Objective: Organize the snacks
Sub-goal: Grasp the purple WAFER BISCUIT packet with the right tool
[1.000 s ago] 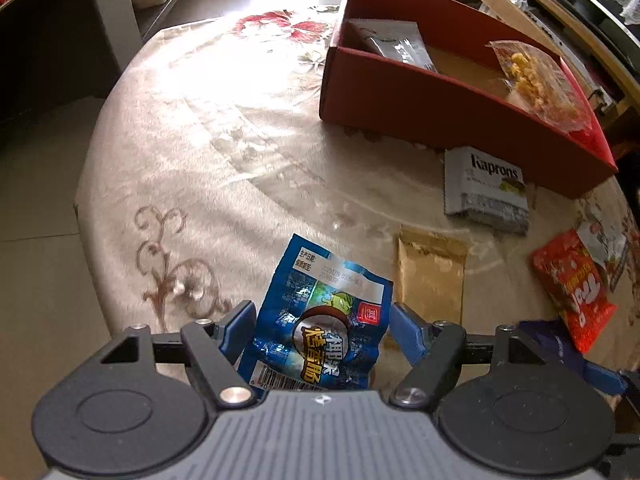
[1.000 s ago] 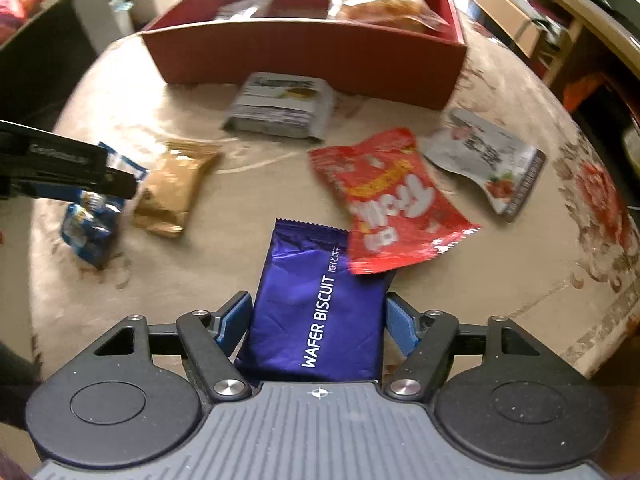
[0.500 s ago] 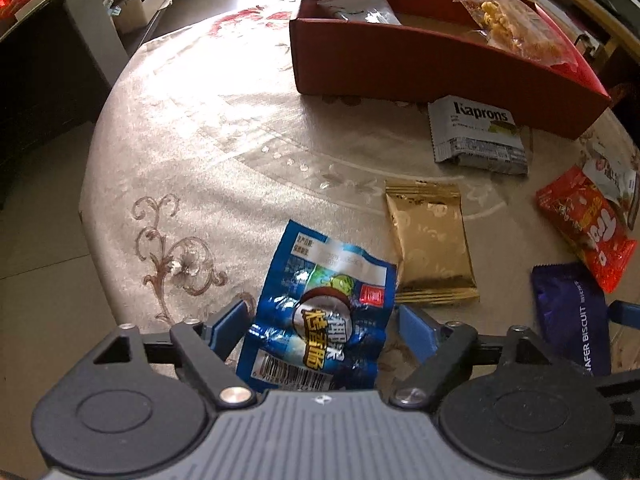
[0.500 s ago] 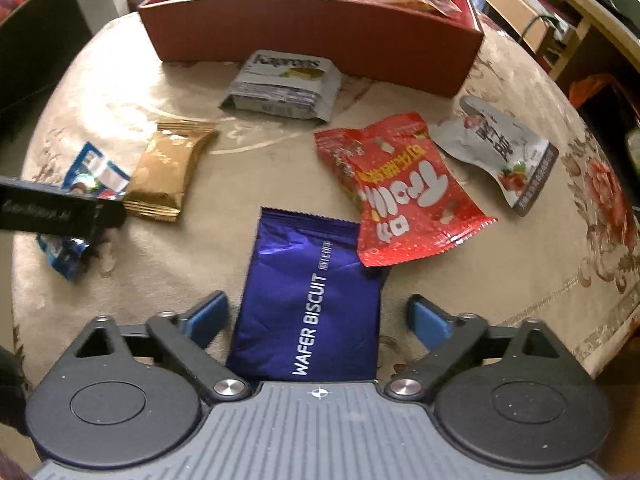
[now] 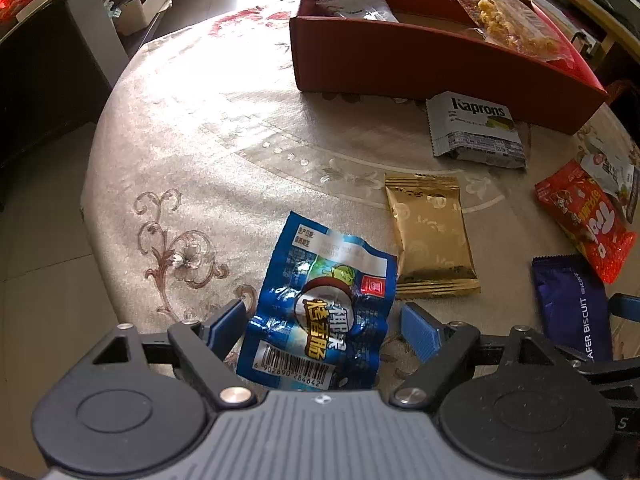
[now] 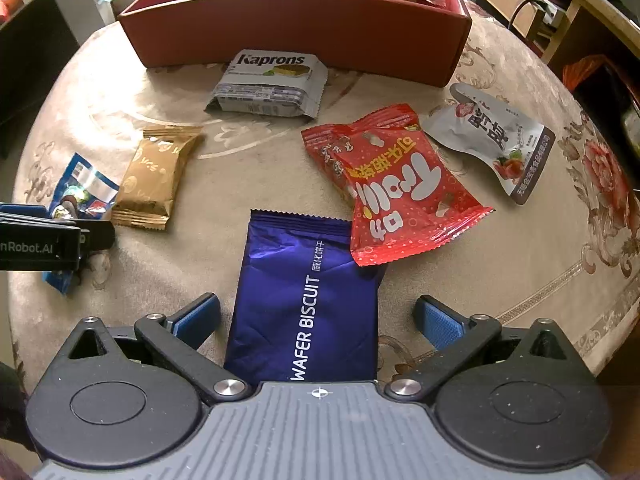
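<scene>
A blue snack packet lies on the tablecloth between the fingers of my left gripper, which is open around it; the left finger looks close to it. A purple wafer biscuit pack lies between the fingers of my right gripper, open wide and apart from it. A red box at the back holds a grey packet and a clear bag of yellow snacks. The blue packet also shows in the right wrist view.
On the round table lie a Kaprons pack, a gold packet, a red Trolli bag overlapping the wafer pack, and a grey-white pouch. Table edge runs close on the left. Dark furniture stands beyond.
Both grippers have opened wider and let go of their packets. Both have drawn back a little, so more of the table shows.
</scene>
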`<state>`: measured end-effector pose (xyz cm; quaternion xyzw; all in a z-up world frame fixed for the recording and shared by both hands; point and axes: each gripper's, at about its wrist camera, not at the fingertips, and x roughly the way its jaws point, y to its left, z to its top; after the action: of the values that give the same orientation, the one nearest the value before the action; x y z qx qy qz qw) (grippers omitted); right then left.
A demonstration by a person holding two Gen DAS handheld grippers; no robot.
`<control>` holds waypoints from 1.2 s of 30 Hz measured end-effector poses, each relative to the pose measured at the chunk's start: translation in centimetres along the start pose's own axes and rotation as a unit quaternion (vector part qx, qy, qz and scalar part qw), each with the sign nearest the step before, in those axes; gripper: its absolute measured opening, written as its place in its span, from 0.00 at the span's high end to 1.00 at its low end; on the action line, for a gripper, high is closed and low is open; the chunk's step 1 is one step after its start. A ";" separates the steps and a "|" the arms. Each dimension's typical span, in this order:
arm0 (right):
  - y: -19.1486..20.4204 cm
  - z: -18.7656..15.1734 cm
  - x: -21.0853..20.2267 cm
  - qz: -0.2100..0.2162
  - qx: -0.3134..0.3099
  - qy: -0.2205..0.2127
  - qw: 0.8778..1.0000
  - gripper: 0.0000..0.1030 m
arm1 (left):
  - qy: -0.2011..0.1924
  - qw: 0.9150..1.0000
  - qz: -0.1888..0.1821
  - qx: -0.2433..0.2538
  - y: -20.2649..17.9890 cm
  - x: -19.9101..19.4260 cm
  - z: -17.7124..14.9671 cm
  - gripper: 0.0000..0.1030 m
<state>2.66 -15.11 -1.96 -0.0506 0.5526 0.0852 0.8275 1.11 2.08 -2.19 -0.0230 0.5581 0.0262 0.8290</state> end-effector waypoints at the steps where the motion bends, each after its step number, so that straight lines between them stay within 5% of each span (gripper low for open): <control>1: 0.1 -0.1 -0.1 -0.002 -0.003 -0.003 1.000 0.00 | 0.000 1.000 0.000 0.000 0.0 0.0 0.0 0.18; 3: 0.3 -0.3 -0.3 -0.004 -0.007 -0.003 1.000 0.03 | -0.001 1.000 0.001 0.000 0.1 -0.1 -0.1 0.23; 7: 1.4 -0.7 -1.3 0.003 -0.025 -0.017 1.000 0.25 | -0.003 1.000 -0.001 -0.005 0.3 -0.4 -0.1 0.27; 25: 1.9 -0.8 -3.0 0.008 -0.032 -0.045 0.998 0.26 | -0.002 1.000 -0.030 -0.002 -0.8 -1.1 -0.5 0.29; 34: 1.8 -0.7 -2.6 0.014 -0.025 -0.033 0.999 0.26 | -0.004 1.000 -0.003 -0.004 -1.7 0.1 0.2 0.19; 36: 1.8 -0.7 -2.5 0.016 -0.023 -0.031 0.999 0.26 | -0.009 1.000 -0.003 -0.002 -1.9 0.0 0.0 0.25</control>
<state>0.75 -13.72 0.11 -0.0585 0.5255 0.1130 0.8412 1.28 0.21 -2.20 -0.0259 0.5507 0.0252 0.8339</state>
